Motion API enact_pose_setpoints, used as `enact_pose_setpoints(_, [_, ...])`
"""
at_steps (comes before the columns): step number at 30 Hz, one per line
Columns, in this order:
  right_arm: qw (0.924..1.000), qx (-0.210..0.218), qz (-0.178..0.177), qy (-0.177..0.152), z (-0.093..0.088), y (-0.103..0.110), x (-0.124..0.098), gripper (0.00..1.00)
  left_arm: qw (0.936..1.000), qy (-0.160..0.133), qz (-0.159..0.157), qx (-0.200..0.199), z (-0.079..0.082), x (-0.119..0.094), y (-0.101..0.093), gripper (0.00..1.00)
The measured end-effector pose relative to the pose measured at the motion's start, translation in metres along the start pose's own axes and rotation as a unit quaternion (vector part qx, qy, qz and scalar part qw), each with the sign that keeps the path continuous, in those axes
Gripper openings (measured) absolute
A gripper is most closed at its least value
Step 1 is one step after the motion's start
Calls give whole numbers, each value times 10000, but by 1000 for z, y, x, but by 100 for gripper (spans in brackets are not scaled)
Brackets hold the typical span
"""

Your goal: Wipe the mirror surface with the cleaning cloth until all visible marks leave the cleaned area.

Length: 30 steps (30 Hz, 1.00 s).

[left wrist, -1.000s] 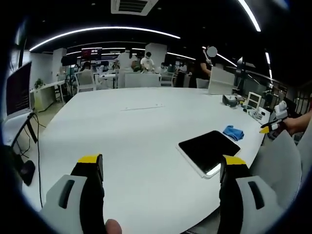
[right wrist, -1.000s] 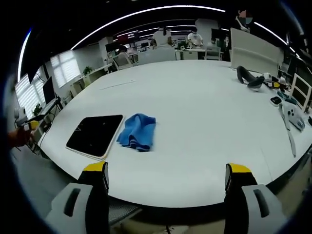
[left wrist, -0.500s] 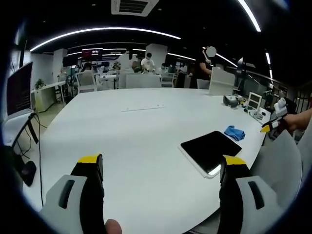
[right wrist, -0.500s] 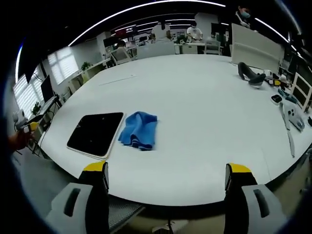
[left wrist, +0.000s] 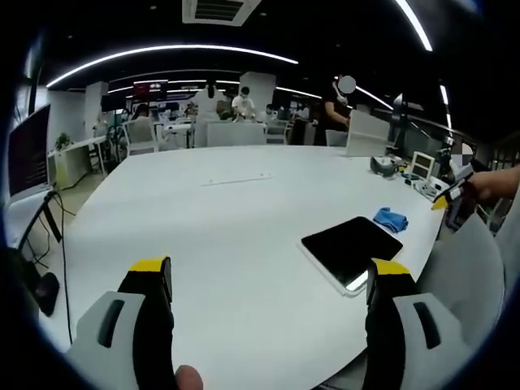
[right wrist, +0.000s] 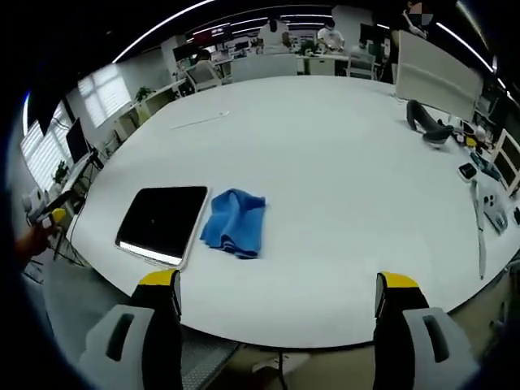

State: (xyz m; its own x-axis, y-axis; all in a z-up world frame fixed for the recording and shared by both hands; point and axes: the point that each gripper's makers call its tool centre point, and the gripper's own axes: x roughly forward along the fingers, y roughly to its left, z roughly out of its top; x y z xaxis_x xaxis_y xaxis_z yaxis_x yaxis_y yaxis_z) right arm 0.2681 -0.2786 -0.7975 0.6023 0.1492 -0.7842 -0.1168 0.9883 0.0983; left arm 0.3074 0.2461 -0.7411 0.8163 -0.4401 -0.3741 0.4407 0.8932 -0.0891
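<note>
cloth lies just beside mirror on table.

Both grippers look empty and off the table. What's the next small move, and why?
Probably bring the right gripper forward and down onto the blue cleaning cloth. Its jaws stand open and empty, the cloth lies crumpled on the white table right beside the mirror, untouched, and wiping can't begin without it. The left gripper is also open and holds nothing.
</note>
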Motion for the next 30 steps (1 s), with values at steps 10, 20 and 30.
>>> enact_pose_setpoints(10, [9993, -125, -29, 350, 23, -3, 12, 98, 10000, -14, -65, -3, 2, 8, 0, 99])
enact_pose_setpoints(20, [9996, 178, 68, 206, 67, 11, 29, 98, 9999, -10, -152, 62, -1, 11, -6, 99])
enact_pose_setpoints(30, [9993, -85, 55, 346, 73, 27, 46, 95, 10000, 19, -75, 16, -4, 5, 0, 99])
